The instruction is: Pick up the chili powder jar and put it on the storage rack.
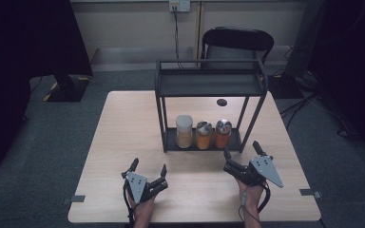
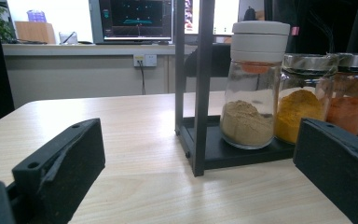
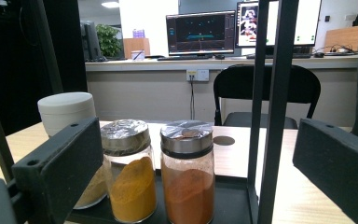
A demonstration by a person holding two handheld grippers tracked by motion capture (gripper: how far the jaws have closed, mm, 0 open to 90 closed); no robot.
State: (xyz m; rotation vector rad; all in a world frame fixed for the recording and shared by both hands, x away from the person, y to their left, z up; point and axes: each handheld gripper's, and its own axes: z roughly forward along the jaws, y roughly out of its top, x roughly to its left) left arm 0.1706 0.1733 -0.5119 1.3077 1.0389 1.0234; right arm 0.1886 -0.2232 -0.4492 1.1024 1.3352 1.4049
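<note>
A black two-tier metal rack (image 1: 211, 85) stands at the middle of the wooden table. On its bottom shelf, left to right, are a white-lidded jar of tan powder (image 1: 184, 131), a metal-lidded jar of yellow powder (image 1: 203, 135) and a metal-lidded jar of orange-red powder (image 1: 223, 134). The same jars appear in the left gripper view (image 2: 254, 86) (image 2: 303, 105) (image 2: 352, 95) and the right gripper view (image 3: 70, 121) (image 3: 129, 170) (image 3: 187, 172). My left gripper (image 1: 148, 167) rests open near the table's front, left of the rack. My right gripper (image 1: 241, 149) is open just in front of the rack's right corner, holding nothing.
A black chair (image 1: 236, 42) stands behind the table. A dark round spot (image 1: 222, 102) lies on the tabletop behind the rack. The rack's top shelf (image 1: 209, 83) is bare. Bare tabletop (image 1: 123, 123) spreads left of the rack. Monitors (image 3: 200, 31) sit on a far counter.
</note>
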